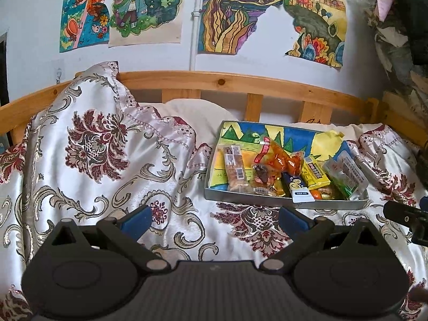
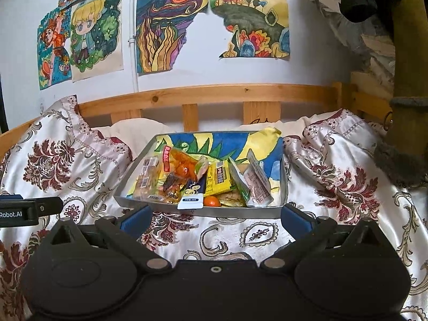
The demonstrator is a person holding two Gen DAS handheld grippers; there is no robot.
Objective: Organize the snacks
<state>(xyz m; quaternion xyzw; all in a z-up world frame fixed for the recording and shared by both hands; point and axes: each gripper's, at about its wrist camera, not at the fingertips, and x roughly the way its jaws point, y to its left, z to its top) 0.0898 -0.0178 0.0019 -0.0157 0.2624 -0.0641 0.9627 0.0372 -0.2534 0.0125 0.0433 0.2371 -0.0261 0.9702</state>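
Observation:
A grey tray (image 1: pixel 283 202) lined with a colourful drawing lies on the bed, right of centre in the left wrist view and centred in the right wrist view (image 2: pixel 203 211). It holds several snack packets: a clear nut bar (image 1: pixel 235 169), an orange-red packet (image 1: pixel 278 157), a yellow packet (image 1: pixel 317 174), a blue and white sachet (image 2: pixel 193 195) and a white-green pouch (image 2: pixel 256 184). My left gripper (image 1: pixel 215 220) is open and empty, left of the tray's near edge. My right gripper (image 2: pixel 215 218) is open and empty, just short of the tray's near edge.
The bed is covered by a white satin spread with dark red flowers (image 1: pixel 107 160), bunched up high at the left. A wooden headboard rail (image 1: pixel 227 83) runs behind, under drawings on the wall. Clothes and a post (image 2: pixel 406 80) stand at the right.

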